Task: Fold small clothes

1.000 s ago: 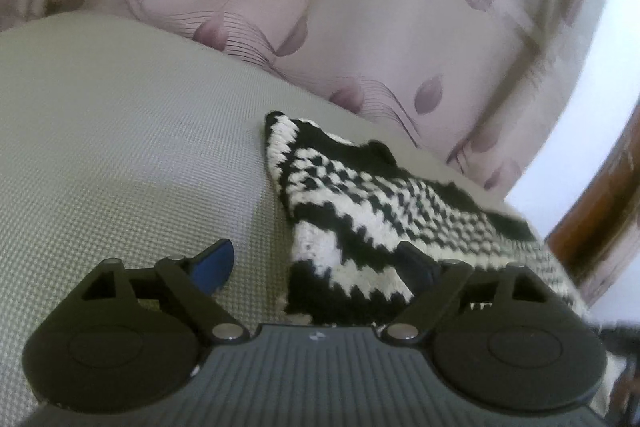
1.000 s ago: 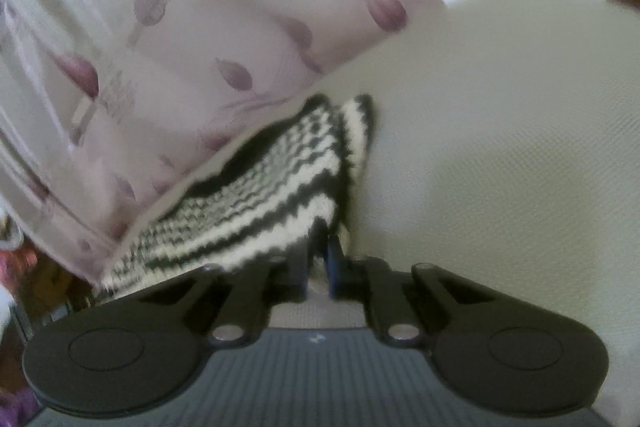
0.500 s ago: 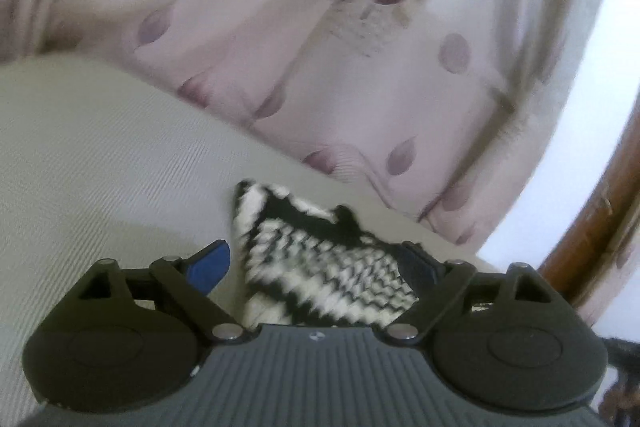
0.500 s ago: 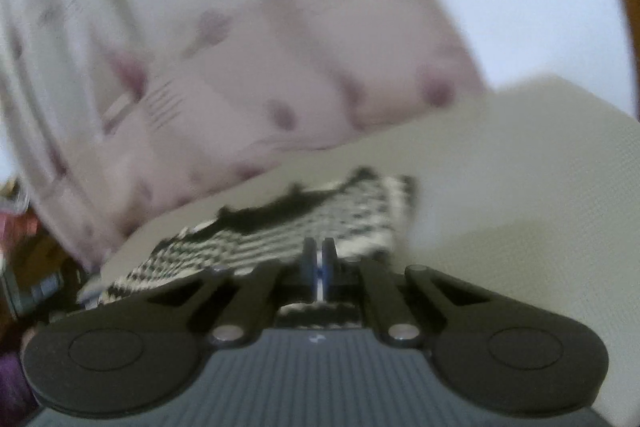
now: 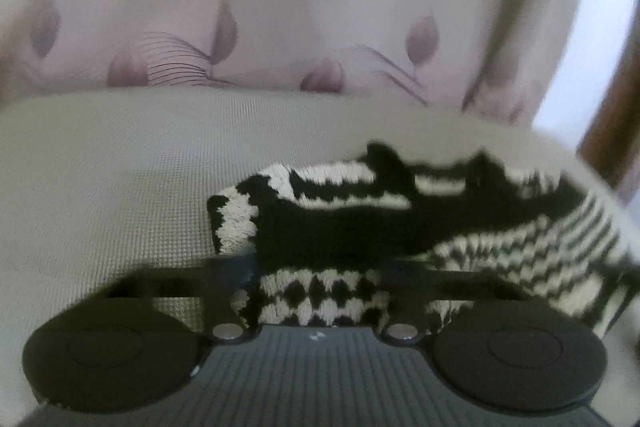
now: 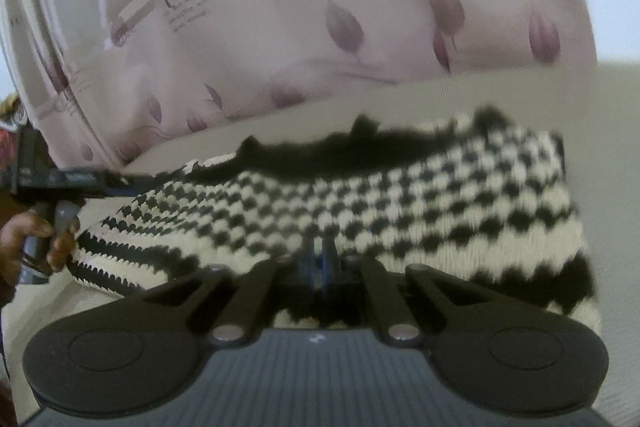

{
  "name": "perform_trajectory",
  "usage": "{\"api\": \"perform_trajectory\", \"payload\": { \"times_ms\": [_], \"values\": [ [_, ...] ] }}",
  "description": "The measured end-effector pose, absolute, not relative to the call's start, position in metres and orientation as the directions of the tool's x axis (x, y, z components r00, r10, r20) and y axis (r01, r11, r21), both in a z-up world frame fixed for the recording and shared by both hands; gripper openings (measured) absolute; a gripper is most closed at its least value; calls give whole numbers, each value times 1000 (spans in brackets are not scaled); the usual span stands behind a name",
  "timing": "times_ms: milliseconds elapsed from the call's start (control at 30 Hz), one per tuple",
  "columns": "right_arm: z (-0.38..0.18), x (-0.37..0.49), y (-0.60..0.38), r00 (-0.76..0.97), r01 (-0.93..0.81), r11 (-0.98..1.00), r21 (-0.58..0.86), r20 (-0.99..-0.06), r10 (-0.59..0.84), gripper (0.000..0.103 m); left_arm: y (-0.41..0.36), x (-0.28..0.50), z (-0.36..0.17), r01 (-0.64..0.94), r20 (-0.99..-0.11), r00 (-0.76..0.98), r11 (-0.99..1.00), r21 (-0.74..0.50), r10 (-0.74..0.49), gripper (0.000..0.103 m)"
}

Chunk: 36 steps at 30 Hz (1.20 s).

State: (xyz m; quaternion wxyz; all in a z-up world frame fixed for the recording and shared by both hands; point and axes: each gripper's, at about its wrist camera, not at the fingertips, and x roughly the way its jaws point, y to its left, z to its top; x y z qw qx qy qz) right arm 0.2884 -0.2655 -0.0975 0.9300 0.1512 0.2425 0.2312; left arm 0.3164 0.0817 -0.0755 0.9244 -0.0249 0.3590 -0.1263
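Observation:
A small black-and-white knitted garment lies on a pale woven surface, partly folded over itself. In the left wrist view my left gripper is open, its fingers spread wide on either side of the garment's near edge, which bunches between them. In the right wrist view my right gripper is shut on the near edge of the garment. The left gripper's body and the hand holding it show at the far left.
A pink curtain with purple bud prints hangs just behind the surface's far edge, also in the right wrist view. A brown wooden frame stands at the far right.
Both grippers have moved toward the far edge and lower. The garment has been carried over itself and now fills more of both views. The left fingers stay open, the right stays shut.

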Motion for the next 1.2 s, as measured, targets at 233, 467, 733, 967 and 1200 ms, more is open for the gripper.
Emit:
{"api": "perform_trajectory", "payload": {
  "times_ms": [233,467,733,967,1200],
  "values": [
    [-105,286,-278,778,-350,813,465,-339,529,3,114,307,-71,-17,-594,803,994,-110,-52,5],
    [-106,284,-280,775,-349,803,482,-334,537,3,118,293,-74,-36,-569,820,988,-149,-56,11],
    [-100,286,-280,775,-329,809,488,-349,526,4,70,277,-65,106,-580,800,988,-111,-151,58],
    [-69,277,-269,840,-340,878,338,-311,445,6,49,277,-84,90,-612,787,996,-12,-79,58],
    [-97,296,-268,838,-261,906,332,-389,383,5,44,278,-86,74,-609,793,996,45,-31,70]
  ]
}}
